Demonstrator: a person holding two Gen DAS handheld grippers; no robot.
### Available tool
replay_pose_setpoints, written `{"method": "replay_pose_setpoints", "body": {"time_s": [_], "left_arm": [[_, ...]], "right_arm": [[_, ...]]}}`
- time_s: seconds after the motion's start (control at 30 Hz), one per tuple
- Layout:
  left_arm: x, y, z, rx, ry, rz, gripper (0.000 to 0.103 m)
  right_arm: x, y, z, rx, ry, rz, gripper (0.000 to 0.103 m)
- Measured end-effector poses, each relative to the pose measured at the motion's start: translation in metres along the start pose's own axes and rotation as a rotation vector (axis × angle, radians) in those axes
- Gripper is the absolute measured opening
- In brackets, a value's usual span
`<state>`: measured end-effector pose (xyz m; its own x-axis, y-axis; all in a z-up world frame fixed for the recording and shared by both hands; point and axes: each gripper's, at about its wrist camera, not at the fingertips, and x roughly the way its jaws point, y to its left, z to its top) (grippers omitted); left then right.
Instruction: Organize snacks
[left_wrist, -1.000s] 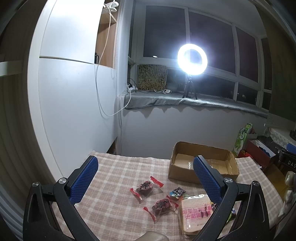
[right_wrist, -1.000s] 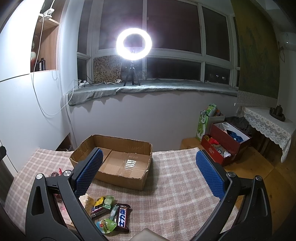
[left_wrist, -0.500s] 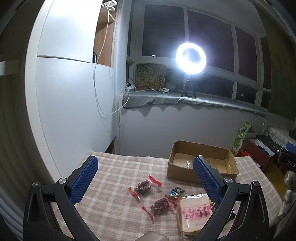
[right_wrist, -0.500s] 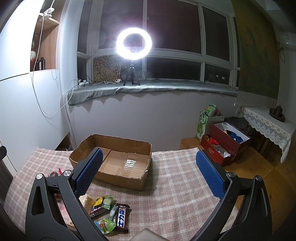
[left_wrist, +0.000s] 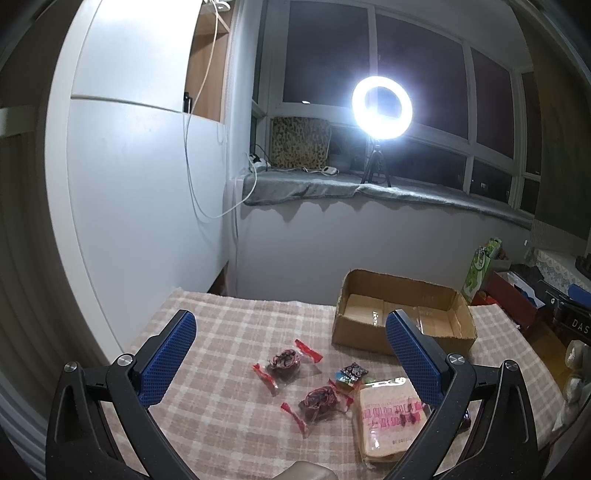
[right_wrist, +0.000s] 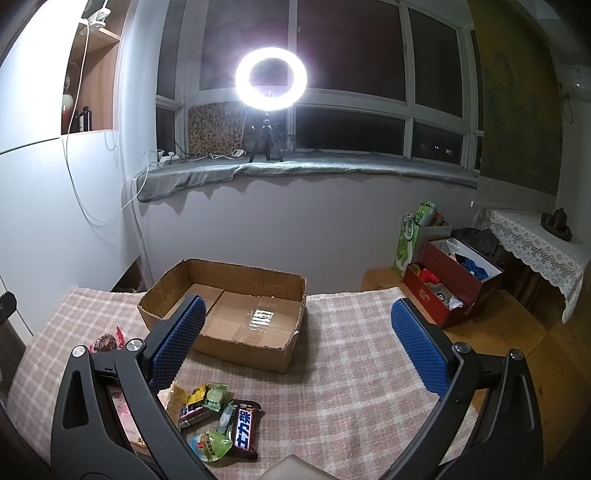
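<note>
Both the left gripper (left_wrist: 290, 352) and right gripper (right_wrist: 297, 339) gape wide, holding nothing; wrapped snacks (right_wrist: 221, 421) lie lower left, cardboard box (right_wrist: 225, 295) at centre.

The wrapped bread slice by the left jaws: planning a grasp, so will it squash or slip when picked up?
The bread pack looks soft and thick, so it probably squashes under a tight pinch. Its clear glossy wrapper may slide. It lies flat on the checked cloth, unlikely to roll.

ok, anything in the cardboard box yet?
No, in the right wrist view the cardboard box shows only its bare bottom flaps, and the snacks lie on the tablecloth in front of it.
</note>
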<state>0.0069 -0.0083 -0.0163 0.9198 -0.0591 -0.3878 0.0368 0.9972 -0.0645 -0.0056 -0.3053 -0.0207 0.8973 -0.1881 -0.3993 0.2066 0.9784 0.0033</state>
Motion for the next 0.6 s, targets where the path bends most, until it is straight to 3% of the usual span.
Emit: {"method": "replay_pose_setpoints", "body": {"time_s": [0.3,0.6], "left_arm": [[0.017,0.009,-0.018,-0.049,0.1,-0.05,0.102],[0.044,0.013,-0.043,-0.165,0.264,-0.199,0.097]], "right_arm": [[0.018,-0.001,-0.013,0.013,0.1,0.106,0.102],[0.04,0.015,-0.039,0.036,0.245,0.29,0.102]]}}
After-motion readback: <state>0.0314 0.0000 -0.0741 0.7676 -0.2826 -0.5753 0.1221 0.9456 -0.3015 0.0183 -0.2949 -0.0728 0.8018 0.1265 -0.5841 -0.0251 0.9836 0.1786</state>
